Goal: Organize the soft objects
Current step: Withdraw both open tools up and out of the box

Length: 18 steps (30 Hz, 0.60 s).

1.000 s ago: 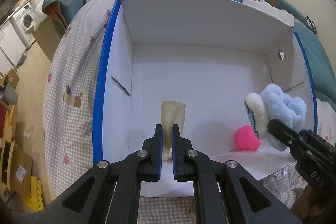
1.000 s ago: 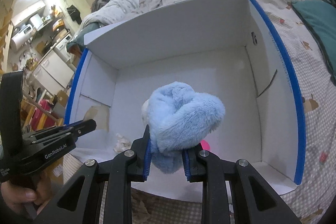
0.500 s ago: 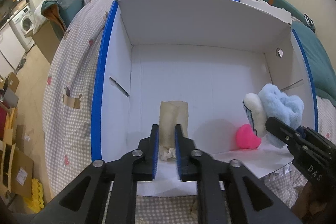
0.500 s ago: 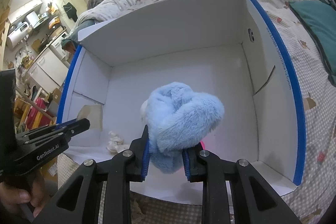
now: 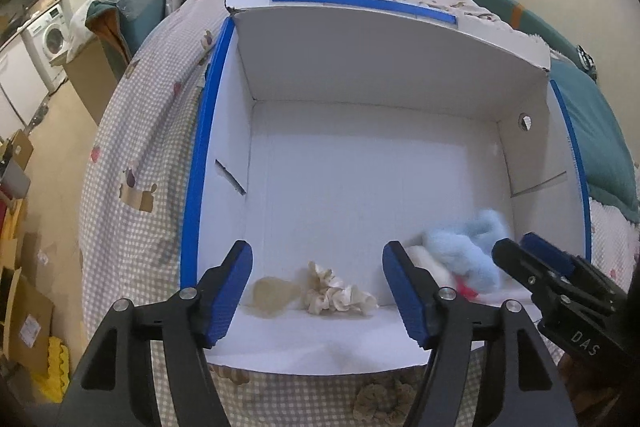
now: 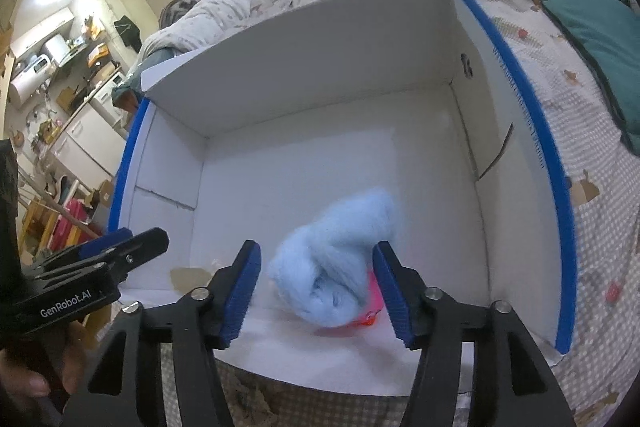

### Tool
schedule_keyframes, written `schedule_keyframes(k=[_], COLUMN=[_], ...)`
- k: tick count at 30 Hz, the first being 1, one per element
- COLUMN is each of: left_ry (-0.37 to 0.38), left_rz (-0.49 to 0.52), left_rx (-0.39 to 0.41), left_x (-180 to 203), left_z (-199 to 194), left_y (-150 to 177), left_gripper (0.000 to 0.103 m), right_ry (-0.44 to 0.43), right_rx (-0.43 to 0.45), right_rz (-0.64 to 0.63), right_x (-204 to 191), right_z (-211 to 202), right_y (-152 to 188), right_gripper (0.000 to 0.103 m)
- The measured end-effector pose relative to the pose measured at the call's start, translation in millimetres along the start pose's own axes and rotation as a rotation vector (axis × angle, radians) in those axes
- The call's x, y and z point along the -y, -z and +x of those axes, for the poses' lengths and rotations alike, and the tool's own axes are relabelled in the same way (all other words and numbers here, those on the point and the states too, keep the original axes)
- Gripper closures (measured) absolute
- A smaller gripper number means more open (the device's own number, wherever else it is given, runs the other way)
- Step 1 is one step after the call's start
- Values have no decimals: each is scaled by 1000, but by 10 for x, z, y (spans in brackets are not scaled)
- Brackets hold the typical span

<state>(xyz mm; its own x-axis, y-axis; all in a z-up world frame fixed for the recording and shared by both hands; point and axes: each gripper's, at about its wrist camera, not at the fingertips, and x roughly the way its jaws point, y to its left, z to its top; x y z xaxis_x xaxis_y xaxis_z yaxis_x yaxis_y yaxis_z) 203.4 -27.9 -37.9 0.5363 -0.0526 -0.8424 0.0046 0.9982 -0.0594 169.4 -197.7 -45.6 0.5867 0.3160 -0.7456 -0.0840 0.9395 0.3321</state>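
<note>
Checked bedding [image 5: 132, 163] is carrying a white box [image 5: 360, 67]. Left gripper [image 5: 318, 277] jaws are standing wide, holding nothing; cream scrunchie [image 5: 336, 293] and beige cloth [image 5: 274, 297] are lying just beyond. Right gripper [image 6: 316, 287] jaws are standing wide; blue plush [image 6: 336, 259] is sitting between them on the box floor.

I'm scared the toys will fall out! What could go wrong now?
1. The blue fluffy toy looks blurred, likely mid-drop onto a pink thing near the box's low front edge; it might roll out.
2. The cream scrunchie lies between the open left gripper's fingers, so moving forward could knock it.
</note>
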Motion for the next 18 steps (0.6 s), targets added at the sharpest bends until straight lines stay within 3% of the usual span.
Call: schedule_keyframes(k=[2, 18], left_ry=[-4, -8], left_rz=[-1, 9], left_rx=[-1, 4], left_x=[-8, -8], left_z=[5, -37], left_y=[2, 56], left_gripper=[38, 38], right_ry=[26, 16], right_rx=[9, 13], right_rz=[-8, 18], right_x=[-8, 32], right_z=[-7, -32], right_y=[-3, -31], right_gripper=[29, 28])
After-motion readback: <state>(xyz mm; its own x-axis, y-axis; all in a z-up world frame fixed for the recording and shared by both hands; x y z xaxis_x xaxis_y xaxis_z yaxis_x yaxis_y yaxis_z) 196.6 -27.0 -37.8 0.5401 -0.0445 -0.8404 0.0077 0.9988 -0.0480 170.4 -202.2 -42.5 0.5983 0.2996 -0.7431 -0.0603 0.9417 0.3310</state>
